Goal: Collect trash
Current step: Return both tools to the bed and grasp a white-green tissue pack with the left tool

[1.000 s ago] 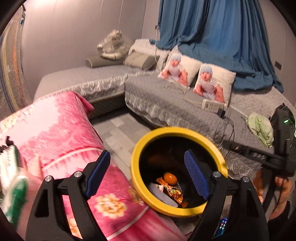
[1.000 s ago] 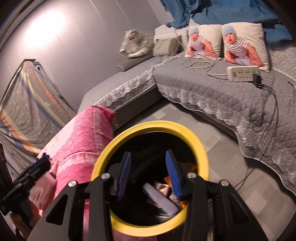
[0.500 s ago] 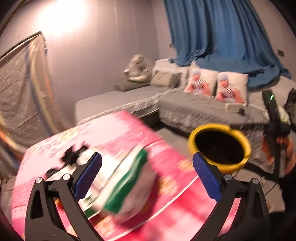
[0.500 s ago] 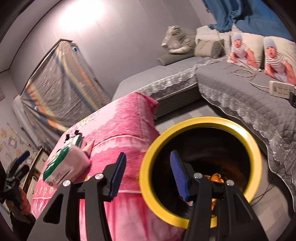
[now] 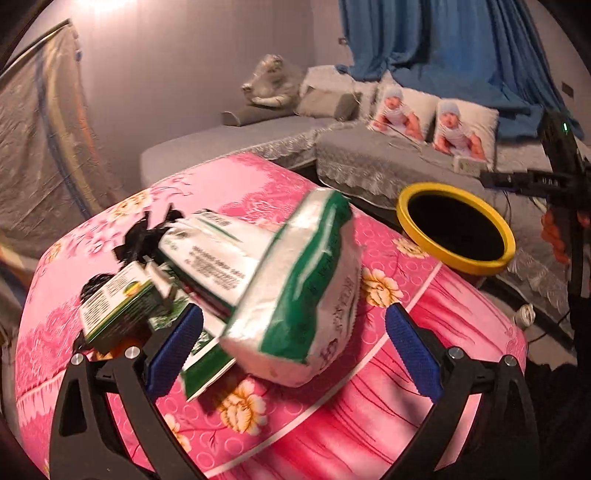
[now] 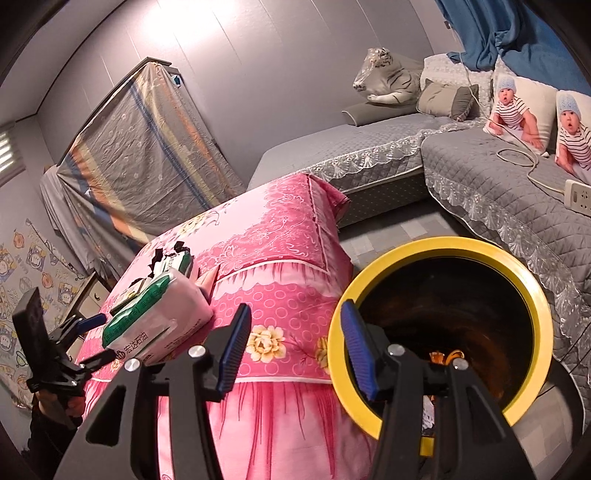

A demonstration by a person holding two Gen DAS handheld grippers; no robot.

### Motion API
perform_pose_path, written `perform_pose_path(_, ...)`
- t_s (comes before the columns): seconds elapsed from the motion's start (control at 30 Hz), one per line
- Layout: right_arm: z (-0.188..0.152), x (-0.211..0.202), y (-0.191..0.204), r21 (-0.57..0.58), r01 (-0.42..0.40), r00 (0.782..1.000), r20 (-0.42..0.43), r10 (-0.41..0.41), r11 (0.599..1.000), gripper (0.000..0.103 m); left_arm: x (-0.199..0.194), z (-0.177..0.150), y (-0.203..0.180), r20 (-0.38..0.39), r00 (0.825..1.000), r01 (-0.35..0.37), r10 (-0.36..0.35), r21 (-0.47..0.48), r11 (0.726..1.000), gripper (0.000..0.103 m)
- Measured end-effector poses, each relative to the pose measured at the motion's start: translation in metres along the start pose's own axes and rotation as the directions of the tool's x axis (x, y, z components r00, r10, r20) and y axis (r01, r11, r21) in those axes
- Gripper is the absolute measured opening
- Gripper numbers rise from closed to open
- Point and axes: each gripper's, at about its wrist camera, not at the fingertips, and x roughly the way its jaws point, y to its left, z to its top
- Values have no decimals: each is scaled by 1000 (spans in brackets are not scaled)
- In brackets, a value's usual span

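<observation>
You see dim room, soft purple light. Bright glare spot on pale wall up top. Green and white plastic pack looks smeary in left view, sharper in right view. Corners go black, straight lines bend. Inside of yellow-rimmed round bin is very dark.

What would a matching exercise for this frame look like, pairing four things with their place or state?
Things:
1. green-and-white tissue pack
2. yellow-rimmed bin
3. power strip
4. left hand-held gripper

Places or states:
A. lying on the grey sofa
B. open, holding nothing
C. standing on the floor beside the pink-covered table
D. lying on the pink-covered table

Pairs: 1-D, 2-C, 3-A, 4-B
</observation>
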Motion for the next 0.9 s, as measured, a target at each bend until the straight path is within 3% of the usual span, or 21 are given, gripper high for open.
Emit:
perform_pose_path(0.13,0,1,1,0,-3,1000,-1,3,1000,48,18,3,-6,-33,999,-8,9,46,999,94)
perform_pose_path(0.4,-3,4,-3,6,-9,1000,-12,9,1000,49,41,3,2,-88,995,-34,35,16,999,91)
perform_pose_path(0.6,-4,3,-4,14,-14,1000,-9,15,1000,49,52,-1,-9,-126,989,-70,78,68,995,61)
perform_pose_path(0.73,-3,4,-2,10,-23,1000,-13,23,1000,49,52,-4,-10,-128,989,-70,78,60,996,28)
perform_pose_path(0.9,-3,2,4,-3,-48,999,-12,48,999,49,38,-5,-9,-86,995,-45,47,20,999,21)
